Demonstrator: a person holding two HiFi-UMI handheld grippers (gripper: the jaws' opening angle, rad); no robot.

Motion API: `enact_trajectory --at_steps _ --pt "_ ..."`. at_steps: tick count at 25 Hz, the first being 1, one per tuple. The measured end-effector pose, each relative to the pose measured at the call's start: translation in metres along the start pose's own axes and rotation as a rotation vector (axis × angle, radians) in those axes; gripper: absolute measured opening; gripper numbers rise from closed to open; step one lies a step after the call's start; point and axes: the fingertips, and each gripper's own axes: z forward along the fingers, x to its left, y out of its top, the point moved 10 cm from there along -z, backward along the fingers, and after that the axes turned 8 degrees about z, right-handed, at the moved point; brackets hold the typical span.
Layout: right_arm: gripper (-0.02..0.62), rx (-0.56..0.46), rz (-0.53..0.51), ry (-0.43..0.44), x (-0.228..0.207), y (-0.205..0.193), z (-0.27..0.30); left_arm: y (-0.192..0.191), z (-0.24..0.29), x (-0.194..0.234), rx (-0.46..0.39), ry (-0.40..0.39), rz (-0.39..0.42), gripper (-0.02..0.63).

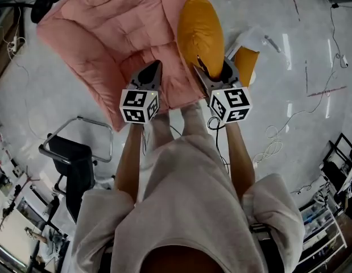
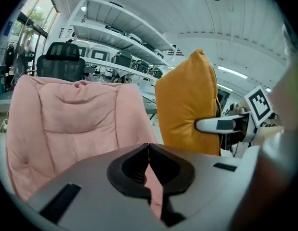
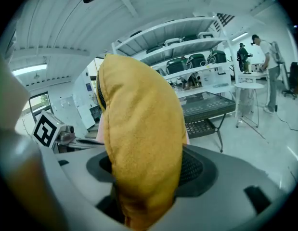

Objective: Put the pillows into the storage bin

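Observation:
A big pink quilted pillow (image 1: 107,27) hangs in front of me, off the floor. My left gripper (image 1: 154,68) is shut on its lower edge. In the left gripper view pink fabric (image 2: 76,119) is pinched between the closed jaws (image 2: 149,148). An orange pillow (image 1: 199,30) stands upright to the right of the pink one, with my right gripper (image 1: 213,71) shut on its bottom end. In the right gripper view the orange pillow (image 3: 139,124) fills the gap between the jaws (image 3: 144,172). It also shows in the left gripper view as the orange pillow (image 2: 187,109) with the right gripper beside it.
A second orange cushion (image 1: 248,61) lies on the floor just right of the right gripper. A black office chair (image 1: 73,158) stands at lower left. Cables (image 1: 272,147) trail across the pale floor. Shelving racks (image 2: 120,37), a mesh cart (image 3: 206,109) and people (image 3: 266,57) stand farther off.

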Motion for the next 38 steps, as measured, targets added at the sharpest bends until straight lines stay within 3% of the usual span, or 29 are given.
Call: enact_trajectory --at_steps 11,25,31,38 --pt "0.306 -0.118 0.224 -0.308 -0.132 -0.025 -0.104 0.037 0.09 -0.099 0.061 -0.24 0.159 0.012" --pt "0.313 -0.116 0.476 -0.641 -0.25 -0.126 -0.213 0.046 0.192 -0.227 0.179 -0.517 0.344 0.012" --pt "0.313 -0.064 0.594 -0.703 -0.289 -0.178 -0.232 0.037 0.215 -0.263 0.224 -0.584 0.382 0.012" --pt "0.328 0.002 0.7 -0.713 -0.342 -0.227 -0.218 0.027 0.226 -0.265 0.252 -0.592 0.4 0.012"
